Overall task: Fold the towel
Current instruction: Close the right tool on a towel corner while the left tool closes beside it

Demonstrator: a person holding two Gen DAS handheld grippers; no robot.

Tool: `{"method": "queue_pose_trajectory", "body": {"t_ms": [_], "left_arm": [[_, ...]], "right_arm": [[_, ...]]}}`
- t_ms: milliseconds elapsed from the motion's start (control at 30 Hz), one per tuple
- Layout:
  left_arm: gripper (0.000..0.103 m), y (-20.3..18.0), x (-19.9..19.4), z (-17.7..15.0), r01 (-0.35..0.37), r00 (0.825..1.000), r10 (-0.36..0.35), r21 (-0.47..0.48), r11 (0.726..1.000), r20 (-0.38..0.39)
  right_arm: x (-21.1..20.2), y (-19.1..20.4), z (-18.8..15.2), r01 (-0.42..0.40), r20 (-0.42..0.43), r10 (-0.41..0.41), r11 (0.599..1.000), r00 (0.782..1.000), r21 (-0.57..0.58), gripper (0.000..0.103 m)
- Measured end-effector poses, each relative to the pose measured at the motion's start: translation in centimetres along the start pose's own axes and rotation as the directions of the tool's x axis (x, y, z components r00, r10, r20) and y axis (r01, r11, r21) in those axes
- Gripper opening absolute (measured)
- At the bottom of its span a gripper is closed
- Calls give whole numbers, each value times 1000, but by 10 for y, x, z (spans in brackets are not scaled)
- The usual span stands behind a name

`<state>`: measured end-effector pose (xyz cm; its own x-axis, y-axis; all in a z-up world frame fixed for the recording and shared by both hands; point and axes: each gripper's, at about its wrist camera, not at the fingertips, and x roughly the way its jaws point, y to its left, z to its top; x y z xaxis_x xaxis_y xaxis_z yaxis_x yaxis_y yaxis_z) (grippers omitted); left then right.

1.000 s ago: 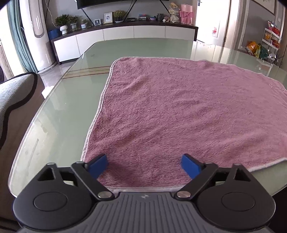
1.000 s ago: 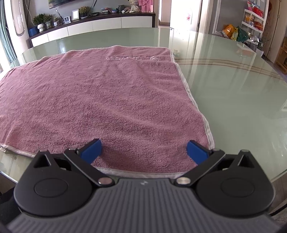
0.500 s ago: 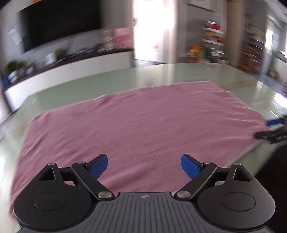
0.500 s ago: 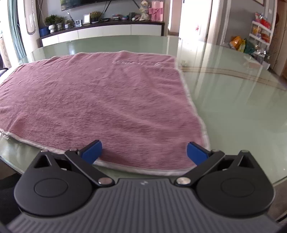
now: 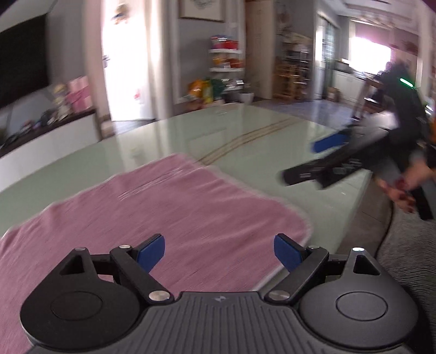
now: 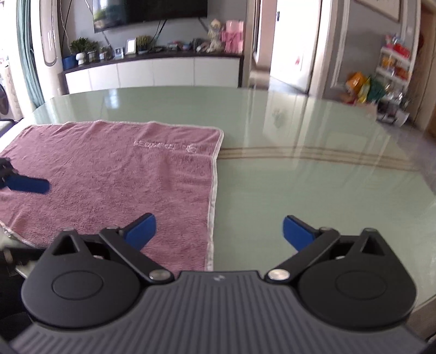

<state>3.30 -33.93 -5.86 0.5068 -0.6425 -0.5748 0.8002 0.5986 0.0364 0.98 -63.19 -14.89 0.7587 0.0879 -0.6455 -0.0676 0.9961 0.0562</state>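
In the left wrist view, which is smeared with motion blur, the left gripper (image 5: 219, 252) is released, its blue pads spread wide with nothing between them, hovering above the near part of the pink towel (image 5: 169, 217). The towel lies flat on the pale green glass table (image 5: 245, 136), and its rounded near-right corner sits close to the table's near edge. To the right, above bare glass and clear of the towel, the right gripper (image 5: 321, 158) shows as a dark blurred shape with one blue pad visible, held by a hand (image 5: 403, 188) at the right border; from this angle its opening cannot be told. A grey upholstered seat (image 5: 408, 258) fills the near-right corner. In the right wrist view, which is sharper, the right gripper (image 6: 219, 231) is also released, pads wide apart and holding nothing. Its left pad hangs over the towel (image 6: 114, 174) while its right pad hangs over bare table (image 6: 313, 168), so the towel's white-trimmed right edge runs between them. The towel is spread flat with embossed lettering near its far-right corner. At the left border a blue pad of the left gripper (image 6: 26, 183) shows above the towel. A white sideboard (image 6: 152, 73) stands against the far wall beneath a television (image 6: 148, 11).
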Motion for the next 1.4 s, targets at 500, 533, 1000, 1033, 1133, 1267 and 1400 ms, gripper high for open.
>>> {"method": "queue_pose_trajectory", "body": {"t_ms": [500,533,1000,1033,1133,1267,1400], "left_arm": [[74,-63,92,5,88,992,-79,96,991,-94],[74,-64,96,4,89,992,-79,96,991,-101],[73,-73,109,2,66,992,-53,114,991,-111],[73,-77,109,2,45,994,-32,130,990,-101],[69,-85,108,3,8,996,5,158,987,-84],[49,-92,104,2,-35,997,48,181,983,-67],[28,-88,103,4,-33,995,46,149,988,-85]], "right_arm": [[36,-6,-18,-225,-211,205,971,956,-75,29],[38,-7,-17,-227,-213,205,970,955,-83,28],[37,-39,2,-340,-180,354,935,918,104,8],[38,-40,4,-347,-180,363,931,914,114,8],[37,-39,8,-356,-185,376,925,908,133,8],[37,-41,11,-357,-188,384,920,904,161,8],[35,-42,10,-359,-186,388,917,903,171,8]]}}
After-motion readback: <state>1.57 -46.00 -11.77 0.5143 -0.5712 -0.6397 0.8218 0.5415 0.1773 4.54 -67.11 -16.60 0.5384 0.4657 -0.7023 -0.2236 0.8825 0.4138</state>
